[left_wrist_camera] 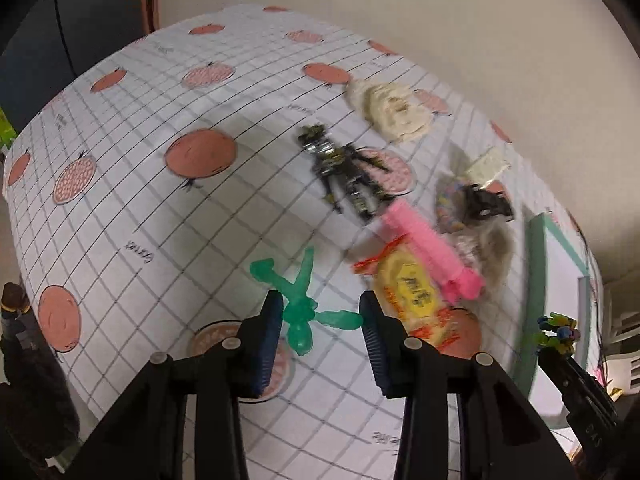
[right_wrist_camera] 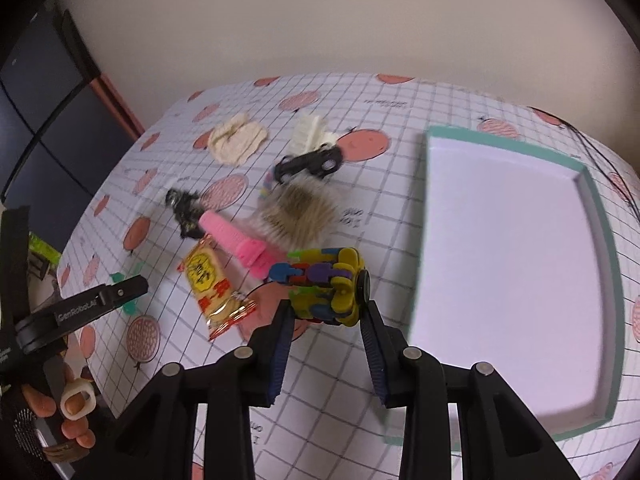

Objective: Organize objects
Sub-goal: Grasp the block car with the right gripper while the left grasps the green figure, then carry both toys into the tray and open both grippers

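So far nothing is put in the tray (right_wrist_camera: pixel 600 216); a block toy (right_wrist_camera: pixel 324 284) is clamped by the right hand-held gripper (right_wrist_camera: pixel 326 320), while the left hand-held gripper (left_wrist_camera: pixel 320 320) is spread apart around a green figure (left_wrist_camera: pixel 300 304).

Table (right_wrist_camera: pixel 400 92), grid-and-fruit cloth: teal-rimmed tray (right_wrist_camera: pixel 600 280), snack packet (right_wrist_camera: pixel 212 284), pink comb (right_wrist_camera: pixel 236 240), black car (right_wrist_camera: pixel 310 164).

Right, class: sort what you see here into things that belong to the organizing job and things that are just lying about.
Part of the job:
- green rubbery stick figure, between the open left gripper fingers
- multicoloured block toy, held in the right gripper
- teal-rimmed white tray
- pink ridged tube
- yellow snack packet

Just lying about:
- fruit-print grid tablecloth
- beige wall
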The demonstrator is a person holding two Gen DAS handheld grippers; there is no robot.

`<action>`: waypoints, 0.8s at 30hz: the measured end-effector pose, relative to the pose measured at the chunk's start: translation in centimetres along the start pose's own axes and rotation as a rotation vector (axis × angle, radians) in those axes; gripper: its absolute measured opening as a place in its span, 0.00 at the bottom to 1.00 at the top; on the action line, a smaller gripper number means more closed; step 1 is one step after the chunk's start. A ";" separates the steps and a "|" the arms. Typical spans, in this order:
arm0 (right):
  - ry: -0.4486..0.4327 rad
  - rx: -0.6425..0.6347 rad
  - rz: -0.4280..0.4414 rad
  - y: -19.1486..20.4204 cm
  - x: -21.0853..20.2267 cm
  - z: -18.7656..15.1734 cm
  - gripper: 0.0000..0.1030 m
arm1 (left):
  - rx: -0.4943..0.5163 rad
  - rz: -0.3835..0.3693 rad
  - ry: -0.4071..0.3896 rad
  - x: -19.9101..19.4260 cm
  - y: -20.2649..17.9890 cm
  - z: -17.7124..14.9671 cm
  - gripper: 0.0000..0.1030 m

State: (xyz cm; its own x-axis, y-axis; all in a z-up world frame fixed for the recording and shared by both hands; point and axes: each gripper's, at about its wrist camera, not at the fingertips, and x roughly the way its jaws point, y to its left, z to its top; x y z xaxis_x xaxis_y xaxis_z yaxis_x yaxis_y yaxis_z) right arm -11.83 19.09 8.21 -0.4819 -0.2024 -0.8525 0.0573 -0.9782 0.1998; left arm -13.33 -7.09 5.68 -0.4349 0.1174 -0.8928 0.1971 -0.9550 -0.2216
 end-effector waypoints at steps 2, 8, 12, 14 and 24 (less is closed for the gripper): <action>-0.024 0.030 -0.004 -1.2 -0.6 0.2 0.35 | 0.020 -0.013 -0.013 -0.5 -0.9 -0.3 0.40; -0.079 0.121 -0.036 -5.6 -2.2 0.6 0.35 | 0.096 -0.094 -0.036 -0.9 -5.9 -0.9 0.40; -0.080 0.163 -0.077 -8.2 -2.3 0.6 0.35 | 0.168 -0.132 -0.040 -1.0 -9.9 -1.3 0.40; -0.080 0.179 -0.100 -9.6 -2.3 0.6 0.35 | 0.198 -0.150 -0.043 -0.9 -11.7 -1.4 0.40; -0.092 0.216 -0.174 -14.9 -2.0 1.0 0.35 | 0.322 -0.259 -0.008 1.4 -20.0 -1.6 0.40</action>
State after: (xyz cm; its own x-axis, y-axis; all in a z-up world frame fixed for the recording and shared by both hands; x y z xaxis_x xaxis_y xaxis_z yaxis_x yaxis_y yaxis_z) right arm -12.58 34.06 7.41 -0.5462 -0.0179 -0.8375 -0.2160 -0.9630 0.1615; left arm -16.51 12.56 8.24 -0.4413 0.3639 -0.8203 -0.2041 -0.9308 -0.3031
